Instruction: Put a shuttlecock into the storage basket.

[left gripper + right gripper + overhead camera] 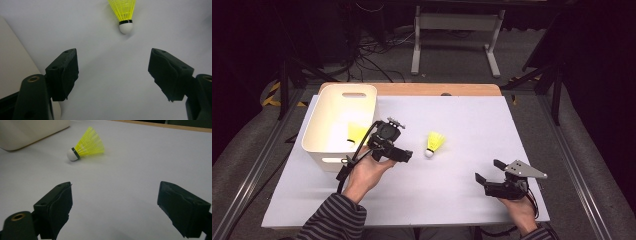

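Shuttlecock [434, 143] on table, near left gripper [404, 156].

Shuttlecock [434, 144]: skirt of thin yellow plastic ribbing, translucent; cap white, smooth, slight sheen, with a black band.
Second shuttlecock [356, 132] in the bin: same yellow plastic skirt.
Bin [323, 145]: cream plastic, smooth, soft satin finish.
Table top [462, 190]: white, matt, even; a bare wood strip [437, 89] along the far edge.
Left gripper [113, 72]: matt black plastic jaws; pads [67, 75] look like rough, frayed rubbery foam; brass-coloured insert.
Right gripper [486, 171]: dull grey plate on top.
Sleeve [334, 217]: striped knit cloth.
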A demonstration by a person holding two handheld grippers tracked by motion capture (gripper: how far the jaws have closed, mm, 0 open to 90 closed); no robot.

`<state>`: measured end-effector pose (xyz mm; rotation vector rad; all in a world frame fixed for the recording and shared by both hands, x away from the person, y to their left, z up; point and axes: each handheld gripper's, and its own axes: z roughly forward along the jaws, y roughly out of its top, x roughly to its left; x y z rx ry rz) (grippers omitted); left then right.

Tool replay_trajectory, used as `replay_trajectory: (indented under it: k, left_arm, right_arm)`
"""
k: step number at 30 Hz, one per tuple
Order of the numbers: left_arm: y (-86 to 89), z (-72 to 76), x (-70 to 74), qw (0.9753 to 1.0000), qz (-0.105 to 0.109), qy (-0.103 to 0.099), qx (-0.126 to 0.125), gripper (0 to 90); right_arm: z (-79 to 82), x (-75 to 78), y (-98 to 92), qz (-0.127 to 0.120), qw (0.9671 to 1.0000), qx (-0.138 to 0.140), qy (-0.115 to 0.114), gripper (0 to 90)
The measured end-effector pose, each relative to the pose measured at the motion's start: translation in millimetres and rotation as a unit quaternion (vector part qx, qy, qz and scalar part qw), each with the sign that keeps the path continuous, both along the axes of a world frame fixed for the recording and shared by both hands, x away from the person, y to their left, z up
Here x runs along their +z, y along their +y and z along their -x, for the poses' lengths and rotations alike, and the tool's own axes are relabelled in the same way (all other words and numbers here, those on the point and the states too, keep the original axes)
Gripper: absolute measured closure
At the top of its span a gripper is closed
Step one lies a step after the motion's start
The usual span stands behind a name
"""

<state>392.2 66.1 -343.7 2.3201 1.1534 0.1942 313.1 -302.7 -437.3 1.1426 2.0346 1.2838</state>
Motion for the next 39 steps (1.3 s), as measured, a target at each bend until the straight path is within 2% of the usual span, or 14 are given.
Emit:
replay_trajectory:
  k: [13,25,34,39]
  left_arm:
    - [-8.8,1.2,-13.7,0.9999,-0.01,0.003,-0.006,24.8]
    - [-10.4,-0.8,-27.4,0.9999,-0.004,0.013,0.0,24.9]
    - [-8.2,-1.3,-34.8,0.9998,-0.002,0.019,0.006,24.9]
    - [-8.6,-1.9,-38.3,0.9998,-0.002,0.019,0.009,25.0]
  right_arm:
    - [-0.7,0.4,-0.1,-0.008,1.0,-0.001,0.001,13.0]
    - [-1.0,3.1,1.7,-0.011,0.9999,-0.002,0.0,12.9]
    - [-7.2,8.3,10.2,-0.002,1.0,0.006,-0.006,13.0]
    - [-13.9,11.1,16.4,0.003,0.9999,0.014,-0.001,13.9]
